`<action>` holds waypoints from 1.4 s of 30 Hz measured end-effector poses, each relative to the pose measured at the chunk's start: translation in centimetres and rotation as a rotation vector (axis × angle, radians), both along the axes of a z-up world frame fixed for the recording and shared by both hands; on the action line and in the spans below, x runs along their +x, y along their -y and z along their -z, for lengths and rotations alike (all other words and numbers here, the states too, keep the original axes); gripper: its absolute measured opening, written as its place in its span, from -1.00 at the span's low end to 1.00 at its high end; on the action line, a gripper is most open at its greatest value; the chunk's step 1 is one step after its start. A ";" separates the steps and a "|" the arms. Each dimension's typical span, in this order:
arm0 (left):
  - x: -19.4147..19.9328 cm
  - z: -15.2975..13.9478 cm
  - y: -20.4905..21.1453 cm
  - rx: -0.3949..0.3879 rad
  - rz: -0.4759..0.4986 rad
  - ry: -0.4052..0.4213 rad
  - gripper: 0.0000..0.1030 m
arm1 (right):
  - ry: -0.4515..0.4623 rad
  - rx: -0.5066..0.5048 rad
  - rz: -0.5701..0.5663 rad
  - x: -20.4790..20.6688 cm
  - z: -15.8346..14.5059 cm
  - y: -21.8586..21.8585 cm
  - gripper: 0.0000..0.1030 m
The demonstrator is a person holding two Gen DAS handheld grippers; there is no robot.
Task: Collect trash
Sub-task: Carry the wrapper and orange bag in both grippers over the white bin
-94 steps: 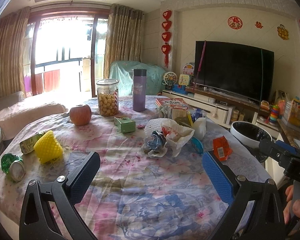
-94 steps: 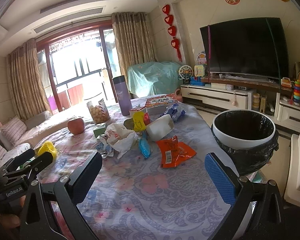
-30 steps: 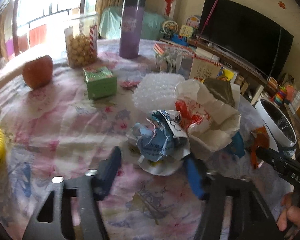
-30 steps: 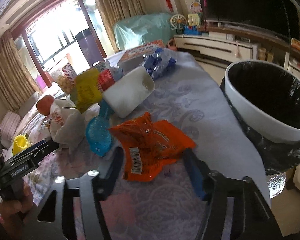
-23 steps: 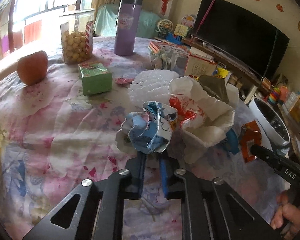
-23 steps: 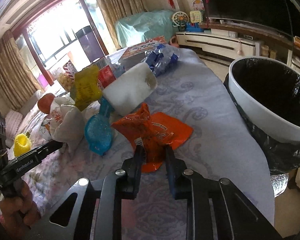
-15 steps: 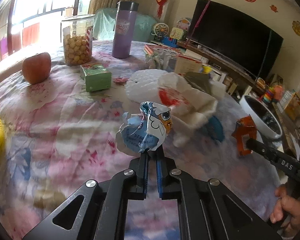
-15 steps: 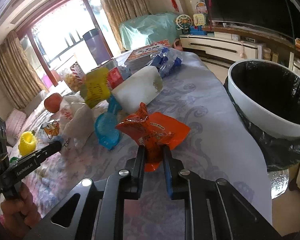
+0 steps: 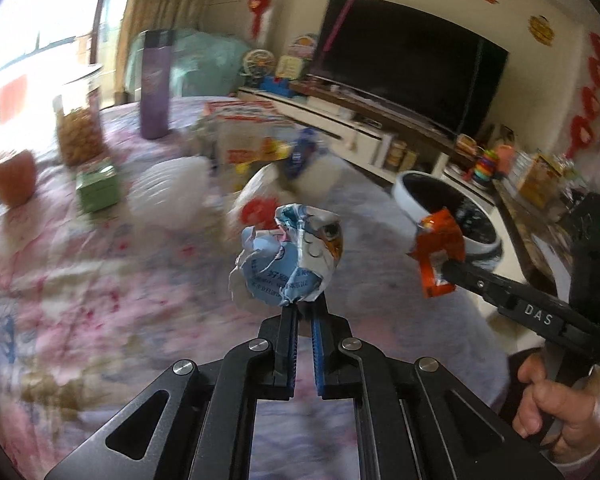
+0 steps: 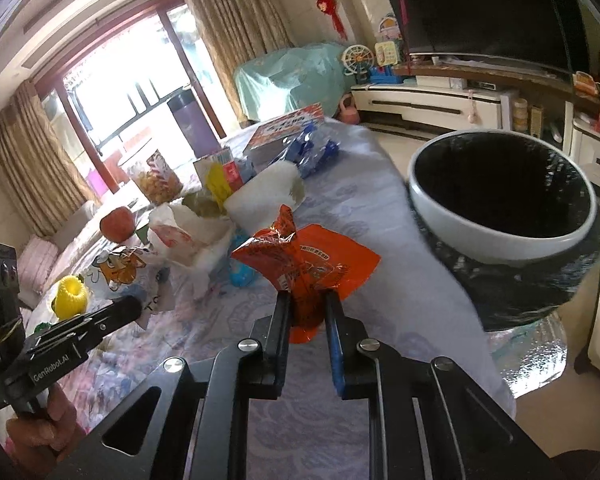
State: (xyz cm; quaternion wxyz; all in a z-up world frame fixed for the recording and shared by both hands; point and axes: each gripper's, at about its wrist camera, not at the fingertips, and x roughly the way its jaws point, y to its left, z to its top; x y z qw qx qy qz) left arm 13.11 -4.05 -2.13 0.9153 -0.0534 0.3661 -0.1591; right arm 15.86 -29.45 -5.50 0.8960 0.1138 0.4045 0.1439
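My left gripper [image 9: 304,310] is shut on a crumpled blue and white wrapper [image 9: 288,260], lifted above the flowered tablecloth [image 9: 100,280]. My right gripper [image 10: 306,308] is shut on an orange snack wrapper [image 10: 312,258], also raised off the table. In the left wrist view the orange wrapper [image 9: 438,248] hangs in front of the white bin with a black liner [image 9: 448,208]. In the right wrist view that bin [image 10: 500,216] stands to the right, past the table edge. The left gripper [image 10: 132,304] with its wrapper [image 10: 120,266] shows at lower left there.
More litter lies mid-table: a white plastic bag [image 10: 188,232], a white foam piece [image 10: 264,196], a blue plastic item [image 10: 242,274] and blue packets [image 10: 312,150]. An apple [image 9: 14,178], green box [image 9: 98,190], snack jar [image 9: 78,136], purple flask [image 9: 154,84] and yellow object [image 10: 72,290] stand farther off.
Both grippers closed on their wrappers, then lifted them off the table. The left one has swung right with the crumpled wrapper, and the bin has come closer in both views.
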 end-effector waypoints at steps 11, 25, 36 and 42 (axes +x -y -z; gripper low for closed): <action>2.6 0.3 5.0 0.026 0.121 -0.001 -0.91 | 0.015 0.022 0.091 -1.2 -0.4 4.7 -0.67; 9.5 0.7 10.7 0.051 0.223 -0.005 -0.91 | 0.019 0.032 0.195 -0.3 -1.0 10.4 -0.67; 14.3 0.5 15.0 0.061 0.266 0.000 -0.91 | 0.013 0.014 0.227 2.3 -0.9 13.5 -0.67; 16.1 0.4 17.1 0.082 0.278 -0.010 -0.90 | 0.000 0.016 0.237 3.8 -0.6 14.7 -0.67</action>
